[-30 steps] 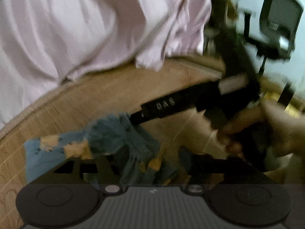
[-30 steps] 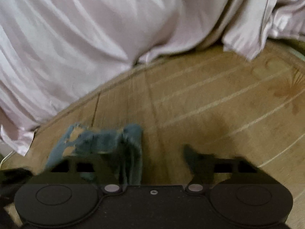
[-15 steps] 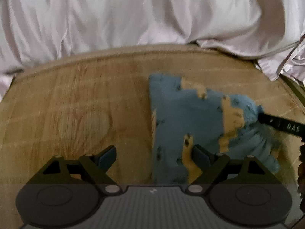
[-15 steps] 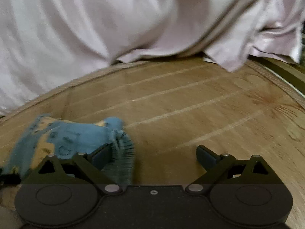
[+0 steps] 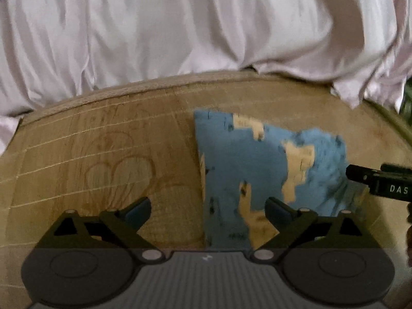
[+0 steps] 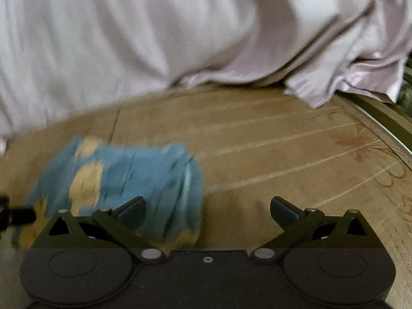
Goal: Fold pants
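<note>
Pants [image 5: 252, 159] lie blurred, near edge hidden behind left gripper [image 5: 207, 209].

Both wrist views low, close, facing pale sheet [image 5: 180, 33], sharing blue pants [image 5: 239, 164], mat [image 6: 283, 154]

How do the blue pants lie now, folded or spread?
Folded: the blue pants lie as a compact bundle on the mat, neither open claw holding them.

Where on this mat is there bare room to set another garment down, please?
In the left wrist view, bare mat lies left of the blue pants, up to the pale sheet behind. In the right wrist view, more lies right of the pants, toward the mat's edge. It is crowded around the pants, where the open left gripper and right gripper hover.
</note>
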The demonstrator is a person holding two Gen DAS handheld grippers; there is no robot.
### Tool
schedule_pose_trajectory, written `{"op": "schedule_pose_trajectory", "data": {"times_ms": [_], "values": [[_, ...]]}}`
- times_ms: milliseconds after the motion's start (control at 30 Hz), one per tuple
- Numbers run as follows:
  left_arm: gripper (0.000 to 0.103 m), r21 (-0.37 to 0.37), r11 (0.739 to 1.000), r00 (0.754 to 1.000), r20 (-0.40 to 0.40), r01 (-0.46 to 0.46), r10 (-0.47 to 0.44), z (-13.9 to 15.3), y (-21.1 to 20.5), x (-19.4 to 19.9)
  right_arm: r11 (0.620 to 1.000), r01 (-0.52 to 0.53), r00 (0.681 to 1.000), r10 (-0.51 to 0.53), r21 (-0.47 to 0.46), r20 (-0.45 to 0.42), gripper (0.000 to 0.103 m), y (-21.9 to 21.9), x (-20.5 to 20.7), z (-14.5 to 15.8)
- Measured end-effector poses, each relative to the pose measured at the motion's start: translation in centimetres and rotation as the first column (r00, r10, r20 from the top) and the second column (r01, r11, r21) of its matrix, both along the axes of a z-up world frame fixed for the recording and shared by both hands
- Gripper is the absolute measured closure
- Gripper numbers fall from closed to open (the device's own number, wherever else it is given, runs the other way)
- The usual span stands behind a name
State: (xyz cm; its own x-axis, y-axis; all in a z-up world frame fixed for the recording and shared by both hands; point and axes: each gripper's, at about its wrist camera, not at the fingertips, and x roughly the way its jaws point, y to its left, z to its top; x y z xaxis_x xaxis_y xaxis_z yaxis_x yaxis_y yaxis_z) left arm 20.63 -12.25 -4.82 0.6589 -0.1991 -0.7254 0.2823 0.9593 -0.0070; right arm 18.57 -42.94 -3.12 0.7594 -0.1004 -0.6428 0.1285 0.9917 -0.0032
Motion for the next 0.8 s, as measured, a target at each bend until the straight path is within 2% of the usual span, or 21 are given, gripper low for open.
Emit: {"op": "schedule_pose_trajectory", "data": {"times_ms": [100,333,467,567,667,800], "values": [[0.005,0.042,0.999,1.000,-0.031,0.001,0.001,-1.4,0.4,-0.5,0.999,-0.012,0.998,0.009,-0.046,-0.066,0.001,0.9,-0.2,-0.8],[0.001,-0.032,0.999,0.992,-0.118,-0.042,0.037,-1.8,2.2,-0.3,1.000,0.015,0.994,-0.015,-0.004,-0.110,0.001,0.5,-1.6,-1.2],[0.001,-0.050,0.998,0.992,-0.120,-0.050,0.044,-1.2,2.7,-0.6,0.999,0.013,1.000,-0.013,-0.037,0.011,0.001,1.5,-2.9,0.4],[0.001,-0.044,0.997,0.996,-0.067,-0.065,0.062,-0.3,2.5,-0.4,0.994,0.014,0.994,-0.002,-0.104,0.109,0.001,2.3,-2.5,1.2],[0.001,-0.023,0.995,0.995,-0.032,-0.093,0.093,0.6,1.7,1.0,0.991,-0.018,0.988,0.037,-0.129,0.147,0.001,2.3,-0.7,1.2],[0.001,0.019,0.998,0.997,0.045,-0.068,0.067,1.2,-0.4,3.4,0.988,-0.101,0.979,0.119,-0.118,0.163,0.001,2.4,1.2,1.0]]}}
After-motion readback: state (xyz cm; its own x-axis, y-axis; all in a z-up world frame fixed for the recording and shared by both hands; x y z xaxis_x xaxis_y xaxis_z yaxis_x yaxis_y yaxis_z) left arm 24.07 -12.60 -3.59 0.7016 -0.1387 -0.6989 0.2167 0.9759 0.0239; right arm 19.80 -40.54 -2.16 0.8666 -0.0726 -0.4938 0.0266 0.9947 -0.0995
